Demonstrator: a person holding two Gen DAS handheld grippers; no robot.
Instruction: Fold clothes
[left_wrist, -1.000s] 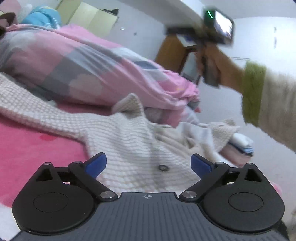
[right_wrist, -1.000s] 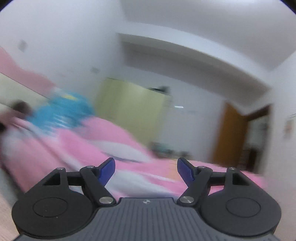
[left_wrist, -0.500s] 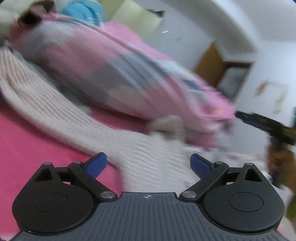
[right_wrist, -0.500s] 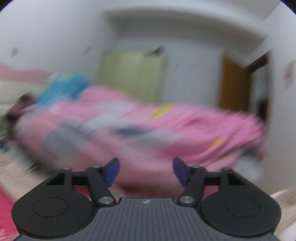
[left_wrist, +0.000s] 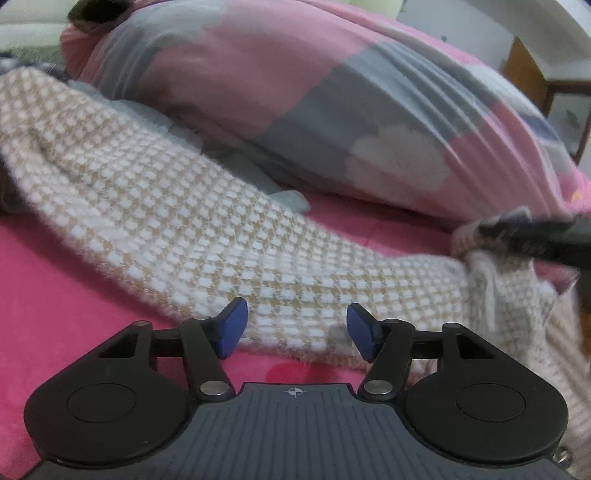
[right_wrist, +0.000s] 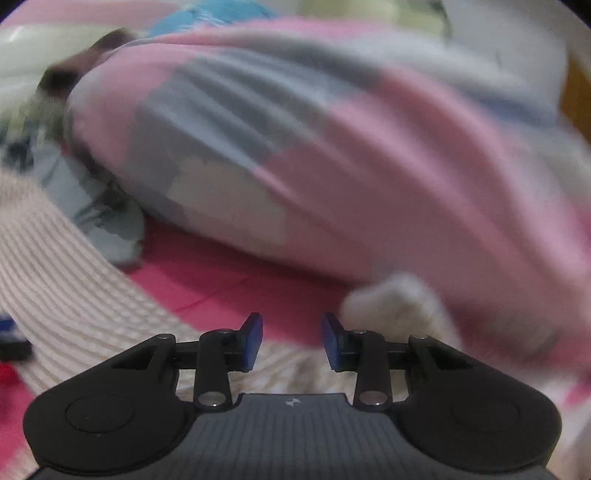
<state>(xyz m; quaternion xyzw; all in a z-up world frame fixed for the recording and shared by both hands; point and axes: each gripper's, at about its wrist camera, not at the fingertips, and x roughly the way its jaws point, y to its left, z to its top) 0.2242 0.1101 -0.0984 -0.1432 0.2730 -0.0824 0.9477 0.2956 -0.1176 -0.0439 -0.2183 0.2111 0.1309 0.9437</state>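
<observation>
Sweater (left_wrist: 207, 221) before quilt (left_wrist: 332, 110), on bed (left_wrist: 55, 295)

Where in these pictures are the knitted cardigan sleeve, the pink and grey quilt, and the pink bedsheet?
knitted cardigan sleeve (left_wrist: 207, 225), left wrist view, on the middle of the sleeve.
pink and grey quilt (left_wrist: 332, 96), left wrist view, on a grey patch of its top.
pink bedsheet (left_wrist: 55, 295), left wrist view, on the bare sheet at left.

Both views are taken from low over the bed (left_wrist: 55, 295), along the tongs and tilted slightly downward. The left wrist view is set close above the knitted garment (left_wrist: 192, 221), facing the pink and grey quilt (left_wrist: 332, 103) on the far side; the right tongs (left_wrist: 535, 240) are seen at its right edge. The right wrist view, heavily blurred, faces the same quilt (right_wrist: 351, 155) from near. The quilt, garment (right_wrist: 55, 288) and pink sheet are shared by both views.
</observation>
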